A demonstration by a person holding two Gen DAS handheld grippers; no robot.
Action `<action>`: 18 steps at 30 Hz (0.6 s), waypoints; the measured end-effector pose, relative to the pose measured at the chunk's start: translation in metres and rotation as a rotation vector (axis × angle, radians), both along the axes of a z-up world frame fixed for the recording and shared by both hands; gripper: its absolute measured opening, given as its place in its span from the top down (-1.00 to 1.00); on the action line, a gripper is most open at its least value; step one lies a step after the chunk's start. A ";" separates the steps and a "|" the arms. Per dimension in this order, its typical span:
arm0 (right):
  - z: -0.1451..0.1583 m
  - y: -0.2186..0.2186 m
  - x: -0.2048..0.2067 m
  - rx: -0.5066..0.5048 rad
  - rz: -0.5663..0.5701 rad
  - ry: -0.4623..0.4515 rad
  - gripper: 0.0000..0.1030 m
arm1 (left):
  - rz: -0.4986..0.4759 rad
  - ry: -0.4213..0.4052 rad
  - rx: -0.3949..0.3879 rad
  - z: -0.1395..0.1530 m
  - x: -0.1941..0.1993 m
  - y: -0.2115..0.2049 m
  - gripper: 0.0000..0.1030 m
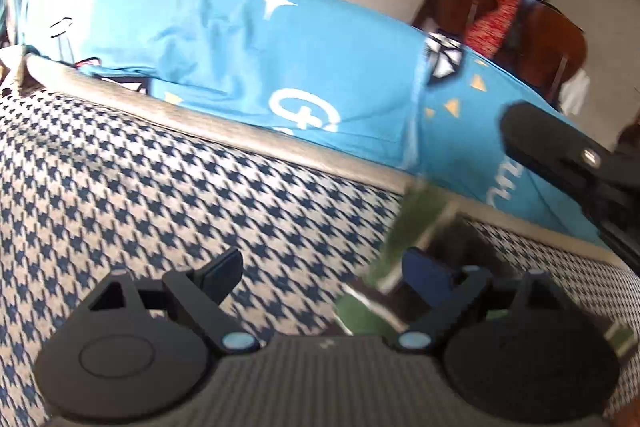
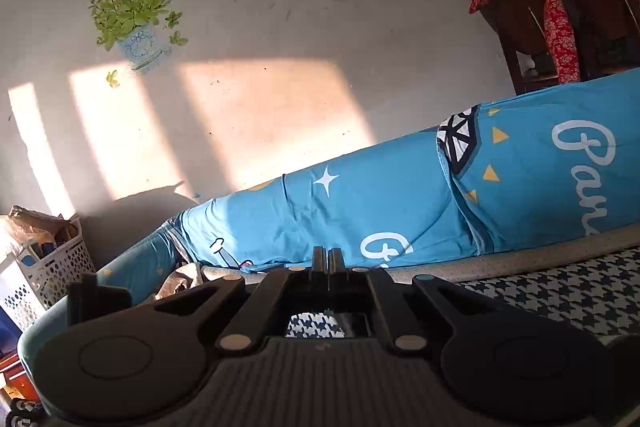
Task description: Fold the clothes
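Houndstooth surface: navy-and-white checked fabric (image 1: 160,179) spreads under both grippers, edged by a grey piped seam (image 1: 224,131).
Garment: green striped cloth (image 1: 404,247), blurred, lies just ahead of the left gripper, nearer its right finger; whether they touch cannot be told.
Long axis: it appears to run from the seam down toward the lower right.
Left gripper (image 1: 320,267): jaws wide apart, gripping nothing.
Right gripper (image 2: 329,259): fingers pressed together, nothing visible between them.
Nearer hand: left, judged best placed to take the cloth.
Backdrop: blue printed bedding (image 2: 400,203) beyond the seam.

Blue bedding (image 1: 248,67) blocks beyond the open houndstooth surface (image 1: 120,187).
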State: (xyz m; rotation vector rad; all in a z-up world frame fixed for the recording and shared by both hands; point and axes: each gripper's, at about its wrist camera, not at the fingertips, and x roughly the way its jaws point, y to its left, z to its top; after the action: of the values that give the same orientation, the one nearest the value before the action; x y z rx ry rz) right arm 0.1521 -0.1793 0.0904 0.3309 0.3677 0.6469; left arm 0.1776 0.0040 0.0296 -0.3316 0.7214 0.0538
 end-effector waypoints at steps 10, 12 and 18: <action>-0.011 -0.029 0.015 -0.092 -0.183 0.092 0.91 | -0.010 0.044 -0.077 -0.006 0.006 0.003 -0.76; -0.011 -0.045 0.017 -0.104 -0.223 0.106 0.90 | -0.063 0.046 -0.117 -0.007 0.005 -0.006 -0.82; -0.018 -0.090 0.020 -0.175 -0.321 0.144 0.86 | -0.186 0.083 -0.122 -0.024 -0.003 -0.043 -0.88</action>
State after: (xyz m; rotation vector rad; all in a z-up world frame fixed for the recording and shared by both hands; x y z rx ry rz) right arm 0.1722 -0.2692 0.0721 0.2622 0.4937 0.2749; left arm 0.1742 -0.0393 0.0056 -0.3788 0.8366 -0.1535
